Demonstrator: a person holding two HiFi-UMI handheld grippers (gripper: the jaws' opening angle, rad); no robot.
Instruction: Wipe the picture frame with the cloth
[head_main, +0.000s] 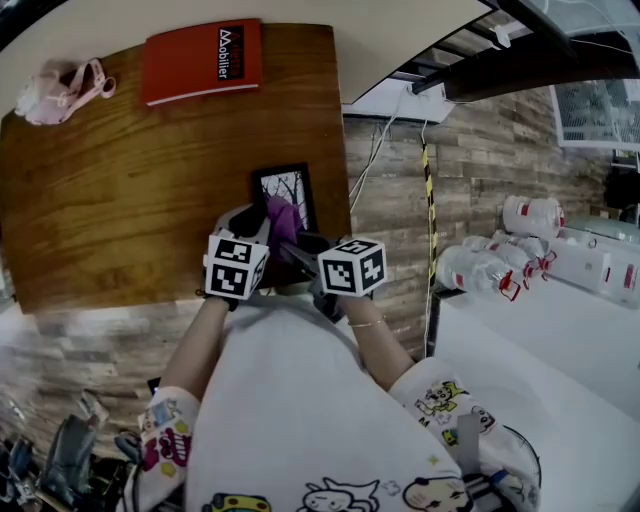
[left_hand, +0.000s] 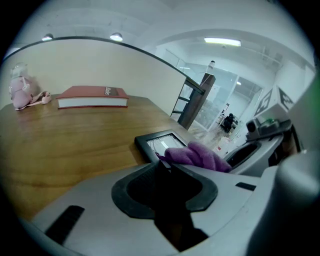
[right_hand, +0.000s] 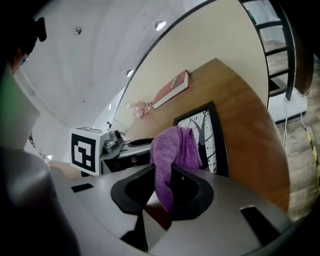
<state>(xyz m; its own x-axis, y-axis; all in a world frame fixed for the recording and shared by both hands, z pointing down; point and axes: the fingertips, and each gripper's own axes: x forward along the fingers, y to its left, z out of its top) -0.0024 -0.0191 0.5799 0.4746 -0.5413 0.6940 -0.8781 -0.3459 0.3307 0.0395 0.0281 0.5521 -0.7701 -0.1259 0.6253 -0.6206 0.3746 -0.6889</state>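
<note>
wooden table (head_main: 120, 200) | red book (head_main: 201, 60) far edge | pink bundle (head_main: 62, 92) far-left corner | white jugs (head_main: 500, 262)

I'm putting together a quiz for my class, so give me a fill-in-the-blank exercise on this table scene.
The right gripper is shut on a ___ cloth.
The image in the picture frame shows a bare ___.
The book at the far edge of the wooden table has a ___ cover.
Missing words: purple, tree, red.
</note>
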